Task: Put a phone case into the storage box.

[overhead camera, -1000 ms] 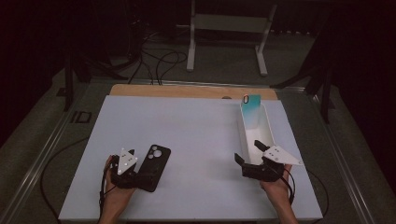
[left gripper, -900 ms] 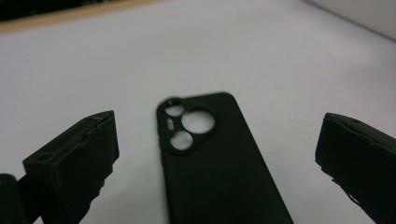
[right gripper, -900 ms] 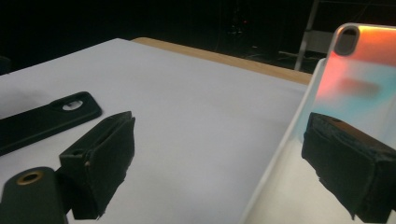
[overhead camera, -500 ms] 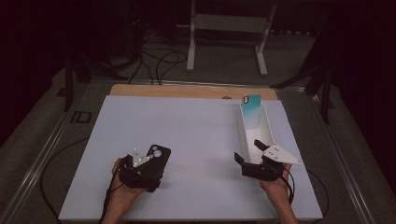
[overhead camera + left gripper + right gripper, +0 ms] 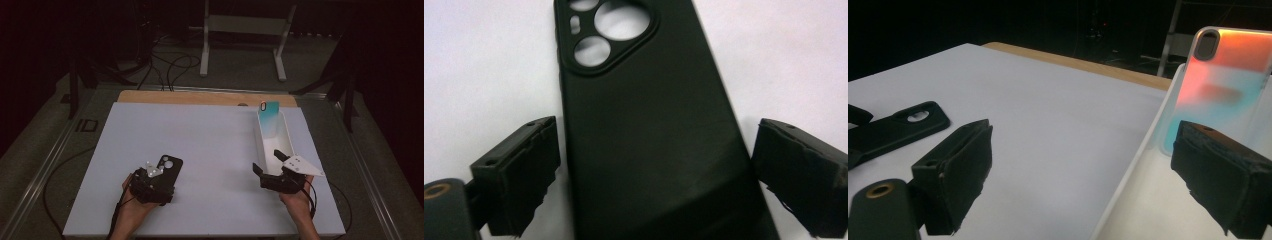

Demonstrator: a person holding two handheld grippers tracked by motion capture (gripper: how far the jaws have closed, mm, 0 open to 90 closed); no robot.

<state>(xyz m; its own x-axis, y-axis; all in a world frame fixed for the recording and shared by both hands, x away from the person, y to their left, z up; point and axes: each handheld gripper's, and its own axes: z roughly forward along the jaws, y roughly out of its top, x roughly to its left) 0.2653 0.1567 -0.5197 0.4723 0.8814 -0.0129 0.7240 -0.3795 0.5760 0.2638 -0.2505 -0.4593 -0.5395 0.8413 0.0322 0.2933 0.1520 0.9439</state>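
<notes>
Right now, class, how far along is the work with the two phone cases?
Done: the tinted case already stands in the white tray. In hand: the left gripper straddles the black case, which lies flat on the table; its jaws have just been closing, with gaps showing. Left: gripping and lifting it, probably toward the tray. The right gripper is open at the tray's near end.

Matte black soft phone case with round camera cutouts on the plain white tabletop, pale wooden strip along its far edge; translucent phone case shading orange-pink to teal in the long white plastic tray; black grippers' jaws.
</notes>
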